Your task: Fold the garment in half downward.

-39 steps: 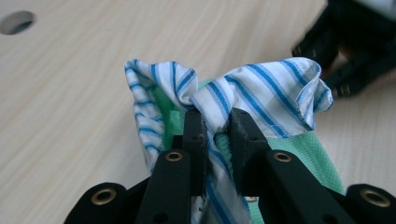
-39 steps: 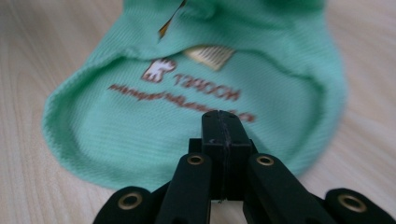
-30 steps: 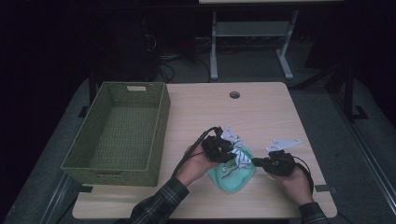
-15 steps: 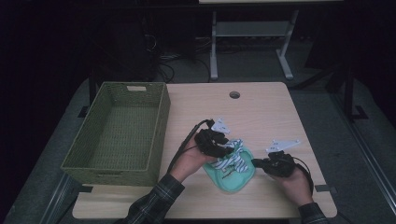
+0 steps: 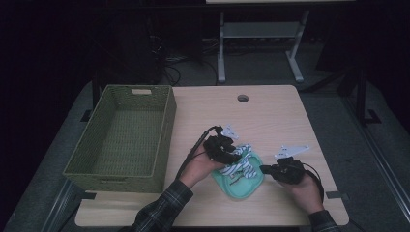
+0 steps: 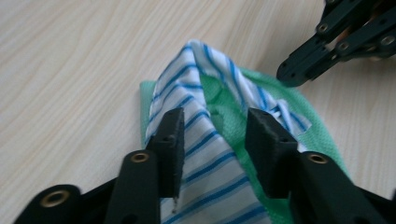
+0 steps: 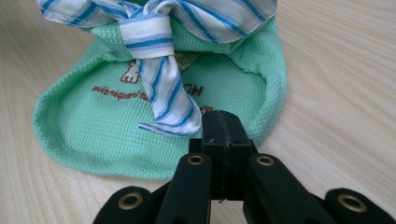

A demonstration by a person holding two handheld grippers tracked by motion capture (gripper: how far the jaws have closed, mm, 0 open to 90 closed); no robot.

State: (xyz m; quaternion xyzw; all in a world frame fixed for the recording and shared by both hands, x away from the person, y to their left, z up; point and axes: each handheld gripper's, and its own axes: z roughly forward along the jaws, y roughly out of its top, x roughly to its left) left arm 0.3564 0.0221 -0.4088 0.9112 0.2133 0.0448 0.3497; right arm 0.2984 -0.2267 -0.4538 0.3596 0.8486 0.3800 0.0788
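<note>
A mint-green waffle-knit cloth (image 5: 241, 186) with printed lettering lies on the wooden table (image 5: 270, 121). A blue-and-white striped garment (image 5: 240, 164) is bunched on top of it. My left gripper (image 5: 232, 154) comes in from the left. Its jaws have just been opening and now stand apart, with a fold of the striped garment (image 6: 205, 154) loose between them. The green cloth (image 6: 243, 98) shows beneath. My right gripper (image 5: 265, 169) is at the cloth's right edge. Its jaws (image 7: 223, 119) are pressed together on the hem of the green cloth (image 7: 93, 121), just below a hanging end of the striped garment (image 7: 163, 88).
A green woven basket (image 5: 164, 130) stands on the left part of the table, with nothing in it. A round cable hole (image 5: 242, 98) lies near the far edge. Bare wood stretches behind and to the right of the cloths. A metal stand's legs are beyond the table.
My left gripper has drawn slightly up and to the left, and its jaws have opened around the striped garment. The right gripper has stayed put at the green hem.
</note>
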